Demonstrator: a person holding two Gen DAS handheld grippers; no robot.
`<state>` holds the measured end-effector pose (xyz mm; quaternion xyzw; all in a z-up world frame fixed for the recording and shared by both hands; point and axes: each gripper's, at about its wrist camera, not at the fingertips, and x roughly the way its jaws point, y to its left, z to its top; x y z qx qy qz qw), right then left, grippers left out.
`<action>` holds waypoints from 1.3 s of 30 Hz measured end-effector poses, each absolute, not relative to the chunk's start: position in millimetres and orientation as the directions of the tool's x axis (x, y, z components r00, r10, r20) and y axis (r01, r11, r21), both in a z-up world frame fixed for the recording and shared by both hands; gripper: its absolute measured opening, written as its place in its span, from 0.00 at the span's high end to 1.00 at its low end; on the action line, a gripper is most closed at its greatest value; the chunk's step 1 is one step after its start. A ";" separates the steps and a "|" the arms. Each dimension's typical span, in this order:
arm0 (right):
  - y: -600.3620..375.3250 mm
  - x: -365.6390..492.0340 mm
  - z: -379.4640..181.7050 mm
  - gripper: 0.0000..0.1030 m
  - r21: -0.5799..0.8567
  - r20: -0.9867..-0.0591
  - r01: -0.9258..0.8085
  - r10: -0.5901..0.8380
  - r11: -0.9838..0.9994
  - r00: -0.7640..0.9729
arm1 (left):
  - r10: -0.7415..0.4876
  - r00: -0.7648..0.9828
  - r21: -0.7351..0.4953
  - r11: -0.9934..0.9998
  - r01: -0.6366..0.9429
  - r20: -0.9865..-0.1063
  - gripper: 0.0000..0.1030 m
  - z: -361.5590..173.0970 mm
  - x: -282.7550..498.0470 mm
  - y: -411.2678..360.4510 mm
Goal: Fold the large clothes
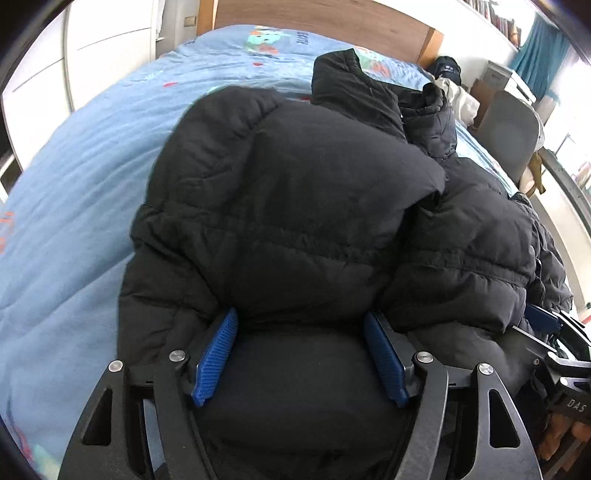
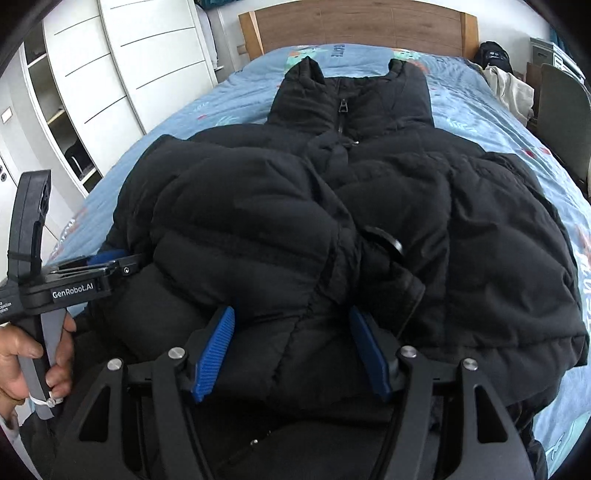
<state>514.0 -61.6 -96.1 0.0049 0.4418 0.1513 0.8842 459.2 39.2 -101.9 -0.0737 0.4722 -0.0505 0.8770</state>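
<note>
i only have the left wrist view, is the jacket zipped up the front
Observer: Partly. The right wrist view shows the zipper pull high at the collar of the black jacket.
Operator: where's the collar lying
Observer: It points toward the wooden headboard, over the blue bedspread.
Operator: is my hand visible
Observer: Yes, the left hand grips the handle of the left gripper at the jacket's near left edge.
</note>
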 end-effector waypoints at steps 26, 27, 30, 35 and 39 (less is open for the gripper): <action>-57.1 510.2 -76.7 0.38 0.106 -0.760 -0.292 0.267 0.951 0.593 | -0.002 0.571 -0.021 0.999 -0.027 -0.821 0.23 -93.2 500.5 21.4; -58.5 505.2 -77.3 0.38 0.110 -0.764 -0.293 0.269 0.950 0.586 | -0.001 0.564 -0.015 1.000 -0.020 -0.826 0.23 -95.9 498.5 17.9; -64.1 495.5 -81.7 0.38 0.112 -0.784 -0.278 0.257 0.954 0.565 | 0.008 0.546 0.003 1.000 -0.011 -0.838 0.23 -92.4 488.4 12.9; -73.2 474.7 -67.5 0.38 0.107 -0.789 -0.256 0.239 0.961 0.567 | 0.021 0.561 0.021 1.000 -0.008 -0.828 0.23 -70.8 466.1 6.9; -78.3 453.9 -52.2 0.38 0.103 -0.782 -0.247 0.232 0.964 0.578 | 0.029 0.590 0.047 0.999 0.016 -0.807 0.23 -51.8 440.4 -4.1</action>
